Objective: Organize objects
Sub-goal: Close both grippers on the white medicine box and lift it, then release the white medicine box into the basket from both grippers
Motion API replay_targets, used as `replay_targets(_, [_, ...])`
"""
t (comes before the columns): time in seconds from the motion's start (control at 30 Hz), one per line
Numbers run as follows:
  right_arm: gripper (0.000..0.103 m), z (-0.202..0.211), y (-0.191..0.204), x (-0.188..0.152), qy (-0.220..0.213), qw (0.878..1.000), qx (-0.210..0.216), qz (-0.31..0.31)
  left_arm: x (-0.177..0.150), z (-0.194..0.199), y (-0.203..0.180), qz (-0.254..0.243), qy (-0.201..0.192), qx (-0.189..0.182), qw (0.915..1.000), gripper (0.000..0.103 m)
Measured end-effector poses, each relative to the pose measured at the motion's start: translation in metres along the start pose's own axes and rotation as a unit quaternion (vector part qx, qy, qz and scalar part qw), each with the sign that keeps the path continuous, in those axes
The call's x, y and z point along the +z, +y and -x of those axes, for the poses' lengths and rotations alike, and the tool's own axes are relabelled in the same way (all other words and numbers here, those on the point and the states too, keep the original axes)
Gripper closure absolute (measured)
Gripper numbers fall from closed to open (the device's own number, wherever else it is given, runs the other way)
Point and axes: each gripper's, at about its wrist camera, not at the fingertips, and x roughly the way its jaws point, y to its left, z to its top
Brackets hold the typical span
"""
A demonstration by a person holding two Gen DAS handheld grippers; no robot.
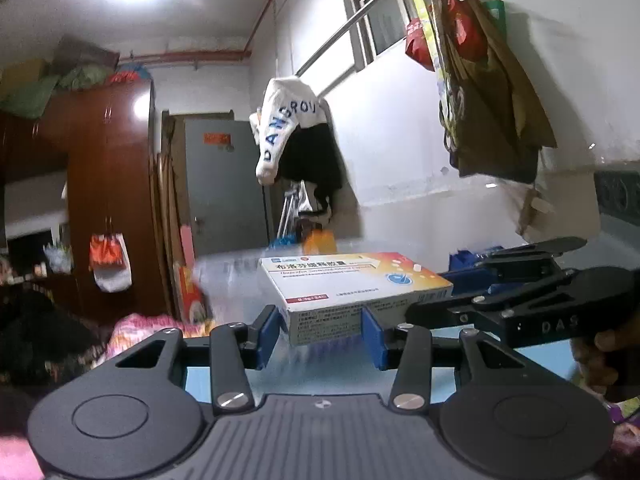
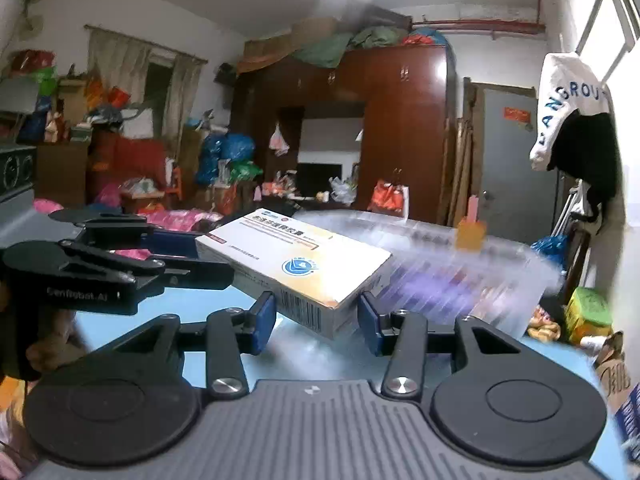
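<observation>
Cluttered bedroom is surrounding a blue tabletop (image 1: 224, 376). Both the left gripper (image 1: 322, 330) and right gripper (image 2: 316, 322) are clamping one medicine box (image 1: 352, 284).

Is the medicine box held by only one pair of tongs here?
No. In the left wrist view the medicine box sits between the left tongs, while the right tongs meet its far right side.
</observation>
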Motion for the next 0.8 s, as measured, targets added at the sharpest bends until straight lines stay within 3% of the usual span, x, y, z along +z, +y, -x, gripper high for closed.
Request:
replay_targets(0.2, [0.055,-0.053,-0.068,0.060,0.031,0.999,-0.008,-0.029,0.071,-0.068,0.011,0.007,-0.013,0.001,0.9999,0.054])
replay_targets(0.33, [0.056,-0.088,-0.090,0.065,0.064,0.997,-0.040,-0.032,0.092,-0.108,0.010,0.014,0.006,-0.004,0.9999,0.054])
replay_targets(0.43, [0.056,-0.102,-0.102,0.062,0.083,0.994,-0.062,-0.040,0.091,-0.124,0.002,0.008,0.021,-0.005,0.9997,0.054])
replay_targets(0.47, [0.054,-0.103,-0.105,0.060,0.086,0.993,-0.068,-0.040,0.089,-0.130,0.001,0.006,0.031,-0.008,0.9995,0.054])
replay_targets(0.53, [0.035,-0.104,-0.114,0.057,0.090,0.992,-0.075,-0.052,0.081,-0.142,0.004,0.015,0.064,-0.018,0.9977,0.048])
replay_targets(0.57, [0.015,-0.106,-0.118,0.055,0.101,0.990,-0.076,-0.062,0.075,-0.148,0.008,0.020,0.078,-0.008,0.9967,0.038])
replay_targets(0.6, [0.009,-0.105,-0.123,0.052,0.109,0.989,-0.079,-0.065,0.070,-0.152,0.011,0.024,0.090,0.012,0.9956,0.033])
replay_targets(0.7, [0.006,-0.090,-0.125,0.051,0.097,0.987,-0.111,-0.063,0.059,-0.148,0.028,0.047,0.089,0.055,0.9934,0.028])
replay_targets(0.8, [0.003,-0.069,-0.129,0.048,0.074,0.987,-0.093,-0.104,0.055,-0.128,0.049,0.099,0.075,0.060,0.9904,0.024])
